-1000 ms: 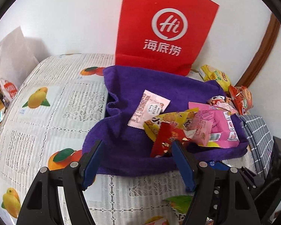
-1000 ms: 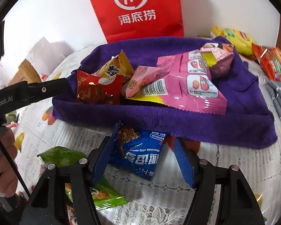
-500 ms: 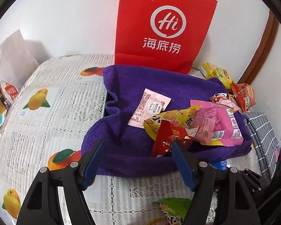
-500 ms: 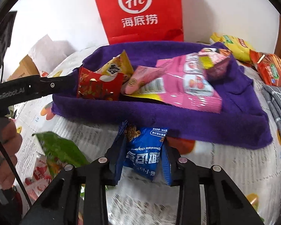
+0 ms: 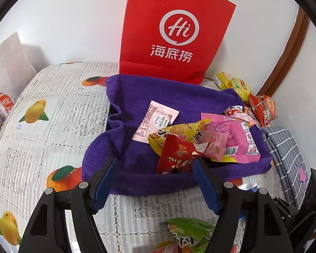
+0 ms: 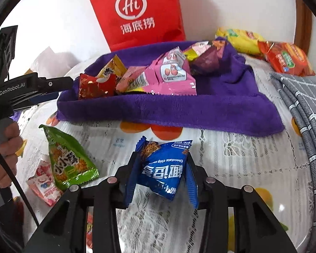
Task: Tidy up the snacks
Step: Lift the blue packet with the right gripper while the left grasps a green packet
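My right gripper (image 6: 161,181) is shut on a blue chocolate chip cookie packet (image 6: 163,170) and holds it above the tablecloth, in front of the purple towel (image 6: 200,109). The towel carries several snack packets: a red one (image 6: 94,86), a yellow one (image 6: 111,69) and a pink one (image 6: 170,76). My left gripper (image 5: 155,181) is open and empty at the towel's near edge (image 5: 147,181), just before the red packet (image 5: 177,156). A white-pink sachet (image 5: 155,120) lies further back on the towel.
A red paper bag (image 5: 174,31) stands against the wall behind the towel. Yellow (image 6: 240,40) and orange (image 6: 286,59) packets lie at the back right. A green packet (image 6: 67,160) and a pink one (image 6: 44,187) lie front left. A grey checked cloth (image 6: 305,105) is on the right.
My right gripper closed on the blue cookie packet and lifted it back from the towel. The left gripper stayed open and barely moved.
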Motion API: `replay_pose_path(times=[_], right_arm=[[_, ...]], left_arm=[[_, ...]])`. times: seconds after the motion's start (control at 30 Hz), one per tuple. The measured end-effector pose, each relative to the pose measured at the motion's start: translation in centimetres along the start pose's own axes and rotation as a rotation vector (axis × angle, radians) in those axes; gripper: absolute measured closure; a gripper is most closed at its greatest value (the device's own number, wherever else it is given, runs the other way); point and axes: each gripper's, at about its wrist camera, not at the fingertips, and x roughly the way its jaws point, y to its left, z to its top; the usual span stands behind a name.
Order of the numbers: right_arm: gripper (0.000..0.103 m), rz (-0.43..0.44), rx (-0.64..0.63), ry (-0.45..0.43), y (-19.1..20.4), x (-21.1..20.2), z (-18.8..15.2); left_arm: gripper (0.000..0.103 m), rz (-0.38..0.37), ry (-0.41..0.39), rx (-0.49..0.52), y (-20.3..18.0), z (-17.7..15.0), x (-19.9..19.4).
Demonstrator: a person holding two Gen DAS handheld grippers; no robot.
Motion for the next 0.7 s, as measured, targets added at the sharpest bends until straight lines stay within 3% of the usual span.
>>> replay_pose_path(times=[0.1, 0.27, 0.53, 0.7], right_arm=[[0.072, 0.021, 0.027, -0.008, -0.5, -0.1, 0.1], [0.073, 0.027, 0.131, -0.032, -2.2, -0.2, 0.1], [0.073, 0.046, 0.188, -0.045, -2.9, -0.1, 0.1], [0.073, 0.049, 0.211, -0.053, -3.2, -0.2, -0.1]], left_arm=[[0.032, -0.015, 0.015, -0.006, 0.0, -0.1, -0.1], [0.032, -0.109, 0.057, -0.004, -0.8, -0.6, -0.8], [0.032, -0.064, 0.136, 0.131, -3.9, -2.3, -0.7], [0.032, -0.05, 0.174, 0.138, -3.6, -2.9, -0.4]])
